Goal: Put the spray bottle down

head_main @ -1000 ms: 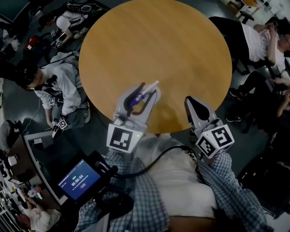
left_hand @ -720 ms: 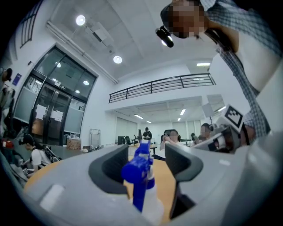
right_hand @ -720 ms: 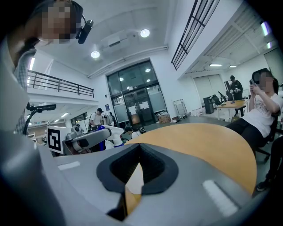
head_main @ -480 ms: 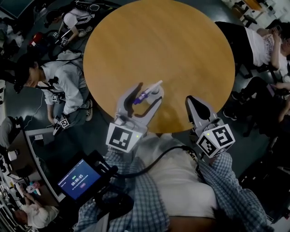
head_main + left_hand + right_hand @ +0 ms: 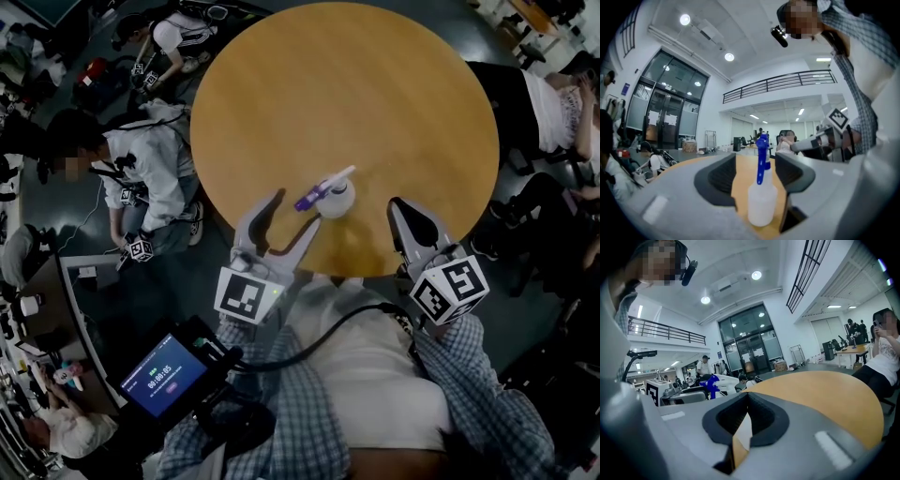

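Near the person's side of the round orange-brown wooden surface point(image 5: 375, 94) stands the small translucent white plastic spray bottle with a blue trigger head point(image 5: 333, 195), upright on its own base and touched by nothing. The left gripper point(image 5: 295, 213) lies level just short of it with its jaws spread wide. In the left gripper view the bottle lines up with the gap between them, but neither pad presses on it. The right gripper point(image 5: 401, 211) rests to the right of the bottle with its jaws pressed together on nothing.

Judging by its look, the bottle is light, with thin walls that would give under a hard squeeze and a smooth skin that could slip. How full it is cannot be told. The trigger head sits high on a narrow neck, so a knock up there would likely tip it; the round lower body is the safer place for a hold, pads on opposite sides.

Behind the bottle the rim of the surface is close, so any backing away should run straight and level. Beyond it the surface is broad and bare, with plenty of room
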Tool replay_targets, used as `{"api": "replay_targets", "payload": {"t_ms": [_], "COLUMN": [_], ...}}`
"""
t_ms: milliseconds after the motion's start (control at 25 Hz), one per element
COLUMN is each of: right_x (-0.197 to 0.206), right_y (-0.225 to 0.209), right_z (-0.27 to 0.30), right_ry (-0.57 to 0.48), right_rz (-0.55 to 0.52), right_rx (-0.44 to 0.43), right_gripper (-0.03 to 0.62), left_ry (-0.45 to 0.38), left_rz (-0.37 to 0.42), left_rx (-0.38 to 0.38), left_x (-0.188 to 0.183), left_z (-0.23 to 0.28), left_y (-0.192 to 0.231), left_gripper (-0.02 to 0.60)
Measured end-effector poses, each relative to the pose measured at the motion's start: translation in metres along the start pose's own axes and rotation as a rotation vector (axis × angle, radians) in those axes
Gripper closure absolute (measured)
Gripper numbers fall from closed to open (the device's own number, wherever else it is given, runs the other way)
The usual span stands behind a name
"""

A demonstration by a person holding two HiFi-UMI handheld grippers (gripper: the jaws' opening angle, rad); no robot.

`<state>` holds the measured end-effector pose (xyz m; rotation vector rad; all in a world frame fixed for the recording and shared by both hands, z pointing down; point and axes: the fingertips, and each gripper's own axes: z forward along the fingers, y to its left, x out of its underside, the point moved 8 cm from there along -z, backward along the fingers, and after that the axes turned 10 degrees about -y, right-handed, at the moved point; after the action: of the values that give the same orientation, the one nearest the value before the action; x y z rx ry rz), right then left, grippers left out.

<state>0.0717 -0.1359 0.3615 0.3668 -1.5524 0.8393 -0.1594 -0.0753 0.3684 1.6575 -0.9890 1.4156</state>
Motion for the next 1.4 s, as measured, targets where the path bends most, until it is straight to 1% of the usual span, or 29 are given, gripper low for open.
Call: {"api": "replay_targets", "payload": {"t_ms": [40,240,280,320,360,520,640,920,1160,1400], "right_x": [0.000,0.003,0.002,0.002,0.002,0.004,0.006,0.007,0.011,0.005], "right_y": [-0.001,-0.009,-0.011,-0.012,-0.013,-0.013,-0.011,-0.007,-0.004,-0.006], "right_z": [0.003,0.016,0.017,0.019,0.021,0.029,0.033,0.030,0.033,0.032], "right_ry": [0.001,0.002,0.003,0.003,0.004,0.011,0.010,0.001,0.001,0.006], "right_rz": [0.001,0.006,0.006,0.007,0.007,0.007,0.008,-0.002,-0.012,-0.012], "right_rx": [-0.004,-0.028,-0.031,-0.034,-0.037,-0.055,-0.068,-0.086,-0.083,-0.082], "right_gripper": [0.588,0.588,0.589,0.588,0.588,0.589,0.588,0.589,0.589,0.589], "left_ry": [0.005,0.020,0.024,0.027,0.027,0.013,0.009,0.002,-0.001,0.008], "left_rz": [0.007,0.010,0.024,0.037,0.039,0.020,0.009,0.013,0.013,0.009], "left_rx": [-0.016,-0.098,-0.119,-0.139,-0.150,-0.141,-0.149,-0.160,-0.167,-0.171], "left_x": [0.001,0.007,0.007,0.007,0.007,0.006,0.008,0.008,0.011,0.008], "left_z": [-0.002,-0.016,-0.018,-0.020,-0.021,-0.018,-0.018,-0.020,-0.023,-0.019], "left_y": [0.001,0.012,0.014,0.016,0.017,0.019,0.019,0.017,0.023,0.023], "left_gripper": [0.333,0.423,0.474,0.576,0.578,0.578,0.578,0.578,0.578,0.578]}}
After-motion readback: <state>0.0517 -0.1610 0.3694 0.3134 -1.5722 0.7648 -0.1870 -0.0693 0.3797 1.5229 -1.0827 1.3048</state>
